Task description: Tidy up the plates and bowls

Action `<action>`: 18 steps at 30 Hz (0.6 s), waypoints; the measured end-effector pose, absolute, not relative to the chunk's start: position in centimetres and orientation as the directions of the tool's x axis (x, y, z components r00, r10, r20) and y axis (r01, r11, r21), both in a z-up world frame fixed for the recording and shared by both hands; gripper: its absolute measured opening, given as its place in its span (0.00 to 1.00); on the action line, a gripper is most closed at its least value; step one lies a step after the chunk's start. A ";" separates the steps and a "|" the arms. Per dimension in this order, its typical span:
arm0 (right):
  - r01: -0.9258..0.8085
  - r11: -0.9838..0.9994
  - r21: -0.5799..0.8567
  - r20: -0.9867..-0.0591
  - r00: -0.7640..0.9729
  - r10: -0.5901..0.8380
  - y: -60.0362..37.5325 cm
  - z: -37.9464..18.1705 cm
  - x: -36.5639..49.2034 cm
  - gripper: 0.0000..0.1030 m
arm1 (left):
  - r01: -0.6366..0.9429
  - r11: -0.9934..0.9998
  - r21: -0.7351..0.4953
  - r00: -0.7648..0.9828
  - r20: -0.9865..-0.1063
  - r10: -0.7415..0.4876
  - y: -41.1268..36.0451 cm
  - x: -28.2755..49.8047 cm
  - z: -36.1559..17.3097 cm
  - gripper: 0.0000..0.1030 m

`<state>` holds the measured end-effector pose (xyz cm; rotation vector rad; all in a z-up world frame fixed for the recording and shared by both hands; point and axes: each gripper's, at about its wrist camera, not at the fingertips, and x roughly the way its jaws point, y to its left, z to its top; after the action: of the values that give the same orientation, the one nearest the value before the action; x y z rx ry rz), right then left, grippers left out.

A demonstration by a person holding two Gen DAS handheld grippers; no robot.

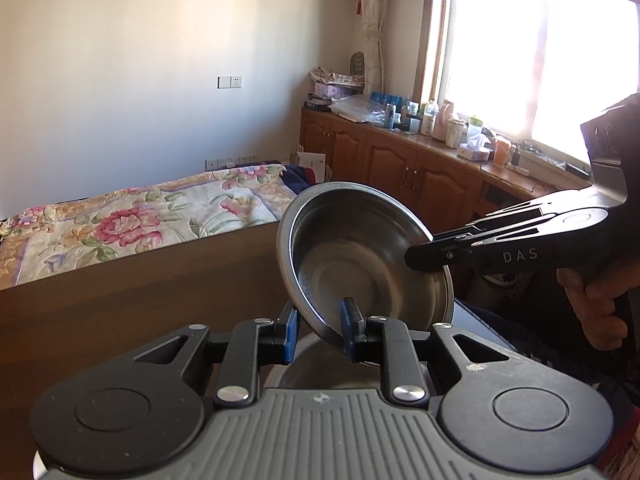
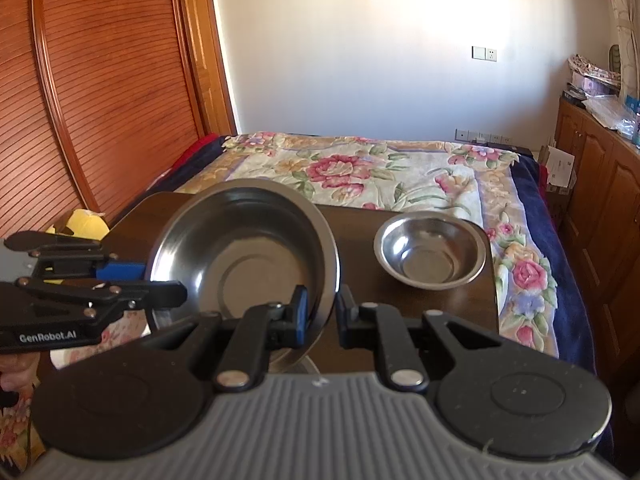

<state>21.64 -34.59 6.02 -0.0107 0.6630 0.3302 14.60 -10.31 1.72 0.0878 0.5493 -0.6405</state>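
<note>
Both tongs grip one tilted steel bowl's (image 2: 244,248) rim: left tongs (image 1: 318,330) on one side, right tongs (image 2: 322,316) opposite. A smaller steel bowl (image 2: 430,254) sits on the table (image 2: 356,240) beyond the right tongs.

We see a bedroom with a pale wall (image 2: 360,60), a bed under a floral blanket (image 2: 380,172), a louvred wooden wardrobe door (image 2: 100,80), low wooden cabinets (image 1: 400,160) cluttered on top, and a bright window (image 1: 540,52) with a patterned curtain (image 1: 374,20).
</note>
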 end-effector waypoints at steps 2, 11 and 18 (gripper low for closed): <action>-0.303 0.948 0.098 -0.609 0.735 0.298 -34.6 5.7 21.2 0.16 | 0.591 0.802 -0.088 0.660 -0.519 -0.543 -10.3 14.2 1.3 0.23; -0.298 0.947 0.123 -0.622 0.720 0.307 -34.5 4.1 19.4 0.16 | 0.597 0.798 -0.086 0.643 -0.544 -0.539 -9.8 12.5 -0.5 0.23; -0.297 0.944 0.140 -0.633 0.707 0.316 -34.5 2.5 18.5 0.16 | 0.599 0.797 -0.084 0.628 -0.568 -0.532 -9.8 12.1 -1.9 0.23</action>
<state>18.47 -34.45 2.54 0.0283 0.7078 0.3408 12.09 -9.83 -1.94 0.1168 0.6119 -0.6495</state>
